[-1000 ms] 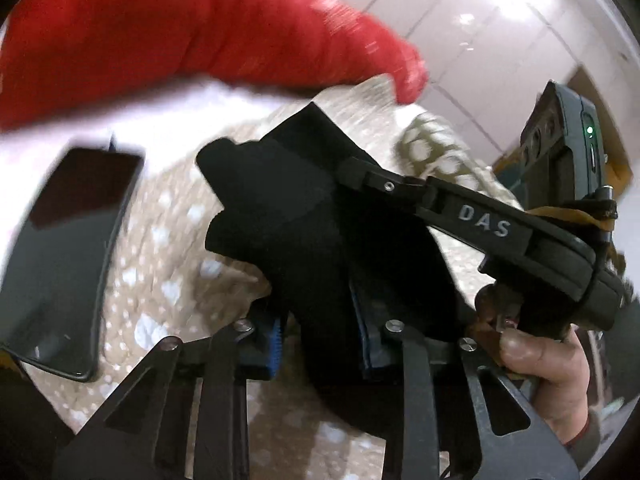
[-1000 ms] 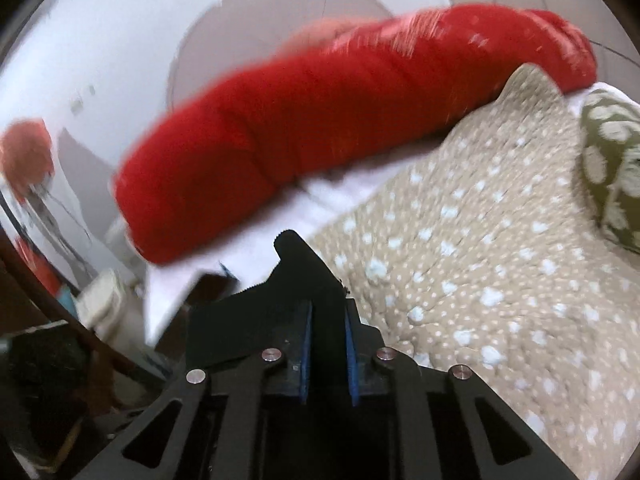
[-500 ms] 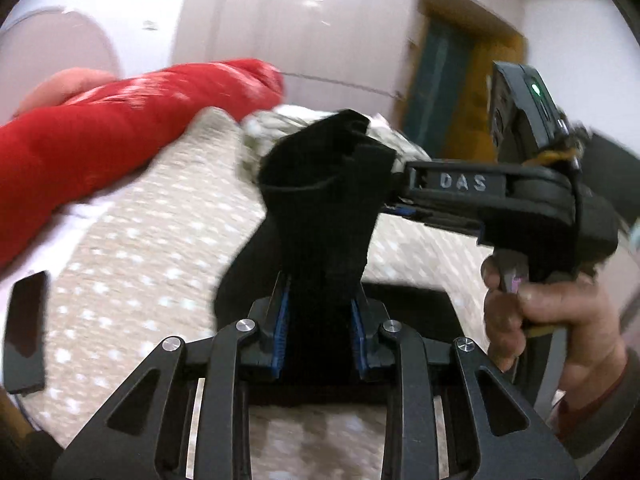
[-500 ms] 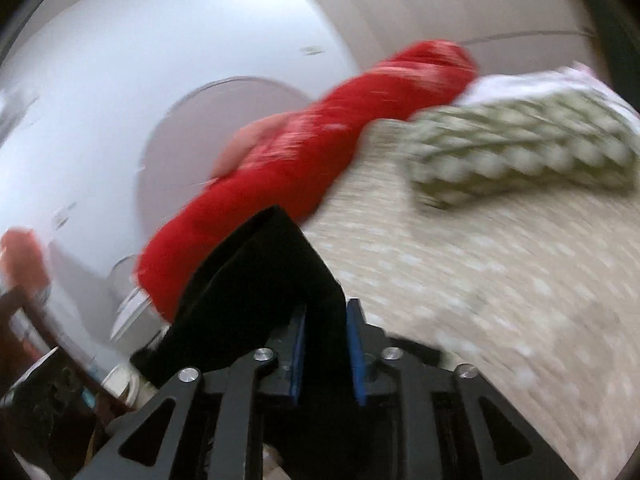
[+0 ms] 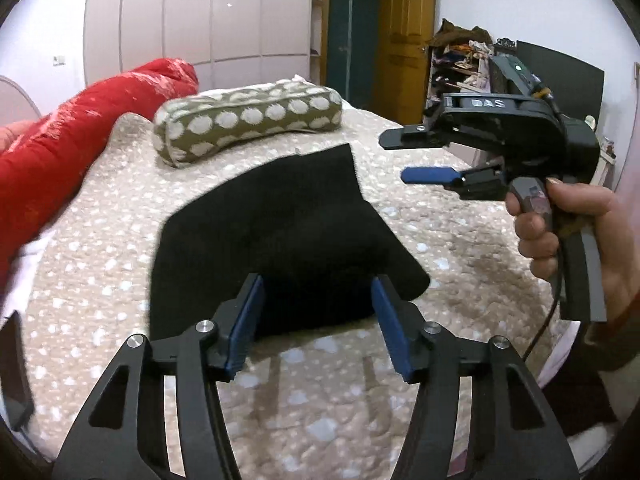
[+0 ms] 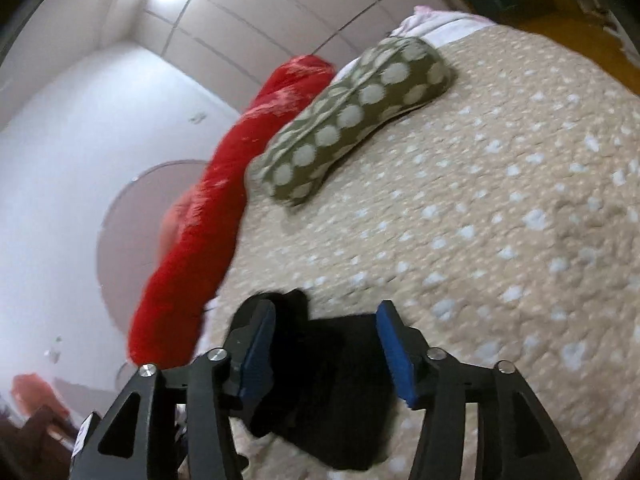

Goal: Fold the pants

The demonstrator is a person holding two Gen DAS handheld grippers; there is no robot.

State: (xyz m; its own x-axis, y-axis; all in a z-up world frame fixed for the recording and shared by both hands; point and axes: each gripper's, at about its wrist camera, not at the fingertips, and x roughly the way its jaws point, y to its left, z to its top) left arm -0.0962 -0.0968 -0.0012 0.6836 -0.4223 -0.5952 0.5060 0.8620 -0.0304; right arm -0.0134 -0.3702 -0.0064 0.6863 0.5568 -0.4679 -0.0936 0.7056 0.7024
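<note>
Left wrist view: black pants (image 5: 276, 240), judged soft, limp and best pinched at an edge, are seen folded mid-frame on the bed (image 5: 460, 248), while both left tongs (image 5: 318, 322) and right tongs (image 5: 416, 154) are opening, empty.

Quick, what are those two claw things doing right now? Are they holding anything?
Left gripper: fingers opening, empty; the black pants lie loose on the bed.
Right gripper: fingers opening too, gripping nothing.

Pants (image 5: 280, 232) on bed (image 5: 460, 248), before pillow (image 5: 248, 124)
</note>
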